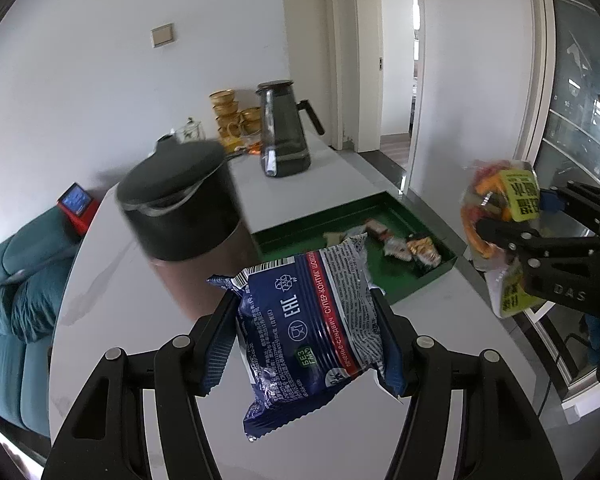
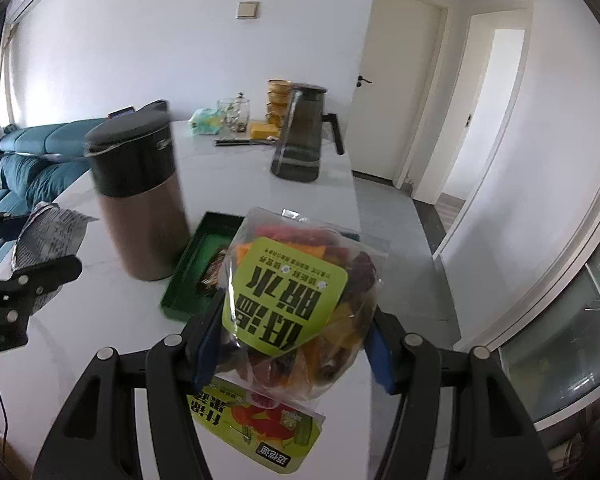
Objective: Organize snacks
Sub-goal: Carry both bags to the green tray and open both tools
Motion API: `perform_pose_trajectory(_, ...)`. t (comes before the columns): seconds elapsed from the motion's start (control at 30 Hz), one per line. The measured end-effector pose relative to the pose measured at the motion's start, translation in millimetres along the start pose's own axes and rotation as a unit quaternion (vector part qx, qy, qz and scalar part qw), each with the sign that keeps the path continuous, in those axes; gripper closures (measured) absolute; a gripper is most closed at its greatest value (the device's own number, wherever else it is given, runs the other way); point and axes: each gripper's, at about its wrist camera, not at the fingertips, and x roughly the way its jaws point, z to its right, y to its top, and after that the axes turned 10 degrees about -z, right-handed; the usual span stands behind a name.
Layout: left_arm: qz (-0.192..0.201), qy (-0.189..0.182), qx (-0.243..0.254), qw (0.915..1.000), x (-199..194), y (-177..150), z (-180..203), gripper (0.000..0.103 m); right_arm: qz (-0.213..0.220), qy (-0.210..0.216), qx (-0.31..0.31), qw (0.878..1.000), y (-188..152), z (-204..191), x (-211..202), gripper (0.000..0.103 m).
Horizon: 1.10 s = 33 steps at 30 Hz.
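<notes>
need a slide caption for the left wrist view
Left gripper holds a blue snack packet above the white table, green tray ahead.

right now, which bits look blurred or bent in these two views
Left wrist view: thermos smeared by motion, blue cookie packet sharp, door frames bowed by the fisheye. Right wrist view: thermos slightly smeared, dried fruit bag sharp, corners vignetted black.

**Colours and Patterns Recorded**

The biscuit packet (image 1: 308,332) was printed dark blue with a red stripe and white lettering. The dried-fruit bag (image 2: 300,300) was transparent, labelled lime green with black characters. The tray (image 1: 432,280) was finished green. The flask (image 2: 140,200) was coloured copper-brown, capped black.
</notes>
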Motion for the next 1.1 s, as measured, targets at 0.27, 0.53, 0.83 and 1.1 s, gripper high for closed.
perform_pose_trajectory(0.27,-0.01,-0.008,0.009,0.9999,37.4,36.1,28.9,0.046,-0.004,0.001,0.01,1.0,20.2,35.5,45.2,0.039)
perform_pose_trajectory(0.53,-0.039,-0.005,0.019,0.9991,98.0,59.8,52.9,0.046,-0.026,0.007,0.026,0.999,32.1,66.4,114.5,0.038)
perform_pose_trajectory(0.83,-0.076,0.0,0.022,0.9969,164.9,72.8,72.9,0.046,-0.046,0.017,0.032,0.998,34.8,84.4,182.7,0.038)
perform_pose_trajectory(1.1,-0.098,0.003,0.023,0.9949,205.4,78.8,77.9,0.046,-0.069,0.03,0.022,0.997,29.5,79.5,223.6,0.038)
